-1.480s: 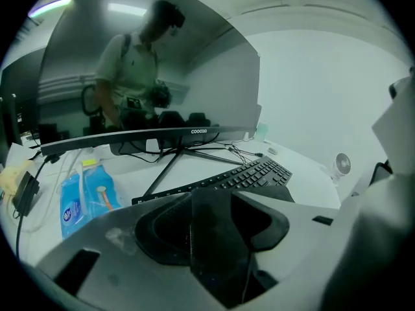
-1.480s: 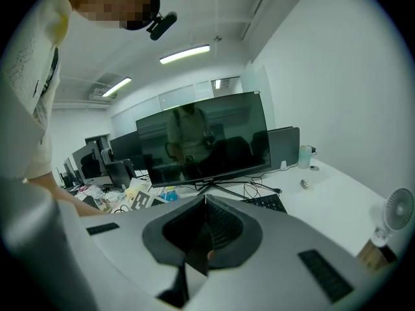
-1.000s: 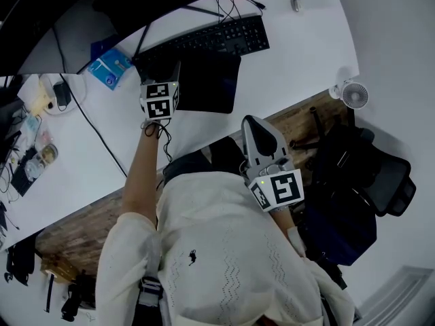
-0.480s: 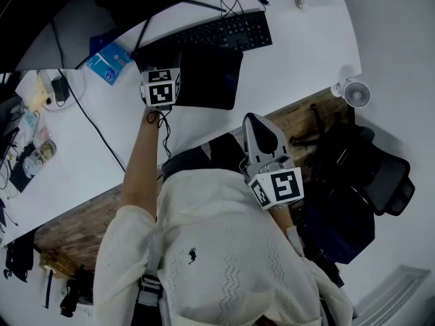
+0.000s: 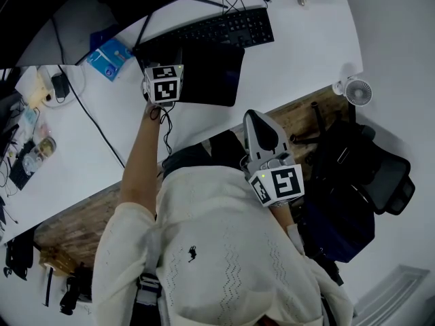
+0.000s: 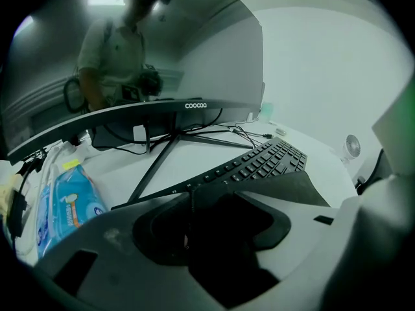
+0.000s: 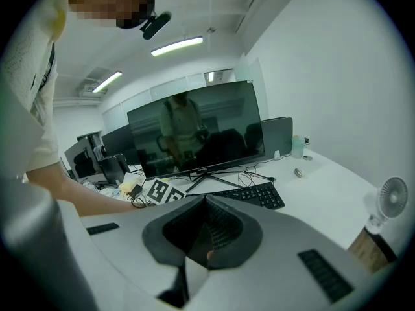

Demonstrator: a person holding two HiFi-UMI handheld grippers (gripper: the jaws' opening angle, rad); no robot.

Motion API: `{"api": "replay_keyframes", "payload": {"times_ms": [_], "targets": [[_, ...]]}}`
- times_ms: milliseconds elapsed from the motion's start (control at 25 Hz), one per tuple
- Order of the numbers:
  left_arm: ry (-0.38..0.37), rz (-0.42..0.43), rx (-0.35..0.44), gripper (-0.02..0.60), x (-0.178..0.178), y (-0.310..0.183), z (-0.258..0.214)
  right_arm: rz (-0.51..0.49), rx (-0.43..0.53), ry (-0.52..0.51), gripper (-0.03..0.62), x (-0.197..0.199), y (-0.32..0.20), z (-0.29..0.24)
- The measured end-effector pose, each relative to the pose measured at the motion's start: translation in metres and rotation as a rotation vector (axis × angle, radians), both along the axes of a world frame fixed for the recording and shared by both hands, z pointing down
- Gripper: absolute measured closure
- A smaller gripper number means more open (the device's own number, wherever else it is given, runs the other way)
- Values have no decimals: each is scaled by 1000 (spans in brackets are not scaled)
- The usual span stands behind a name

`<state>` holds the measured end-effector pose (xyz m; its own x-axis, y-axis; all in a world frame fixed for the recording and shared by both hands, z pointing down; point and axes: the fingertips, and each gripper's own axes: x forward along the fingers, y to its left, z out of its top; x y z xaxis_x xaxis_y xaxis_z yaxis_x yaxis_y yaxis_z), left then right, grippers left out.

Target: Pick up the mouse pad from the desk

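On the white tabletop [image 5: 299, 60], the mouse pad [image 5: 211, 73] lies flat as a dark rectangle directly in front of the black keyboard [image 5: 217, 29], its far edge touching or just beside the keyboard's near edge.

Left gripper [image 6: 191, 203]: positioned at the left edge of the mouse pad and angled downward toward it. The jaws stand apart and have just been closing slightly. In the left gripper view, the dark edge of the pad occupies the gap between them. Whether the jaws press on the pad cannot be determined. The marker cube of this gripper covers the pad's left edge in the head view.

Right gripper [image 5: 255, 121]: held off the tabletop, over the person's lap, near the tabletop's front edge and well apart from the pad. Its jaws are together, with nothing between them.

Surrounding items:
- A monitor [image 6: 162, 57] on a thin splayed stand, behind the keyboard.
- A blue packet [image 5: 109, 58], to the left of the keyboard.
- A small white fan [image 5: 357, 92], at the right corner of the tabletop.
- A black office chair [image 5: 370, 182], on the floor to the right.
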<state>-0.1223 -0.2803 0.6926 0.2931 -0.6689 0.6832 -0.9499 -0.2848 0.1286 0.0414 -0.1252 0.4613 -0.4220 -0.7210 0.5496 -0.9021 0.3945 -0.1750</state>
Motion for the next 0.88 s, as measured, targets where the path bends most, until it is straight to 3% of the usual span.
{"api": "replay_keyframes", "payload": {"times_ms": [480, 880], "targets": [[18, 0, -7, 439, -3, 1, -5, 10, -1, 7, 590, 3, 3, 2], [5, 54, 15, 529, 7, 5, -14, 20, 0, 8, 591, 8, 7, 2]]}}
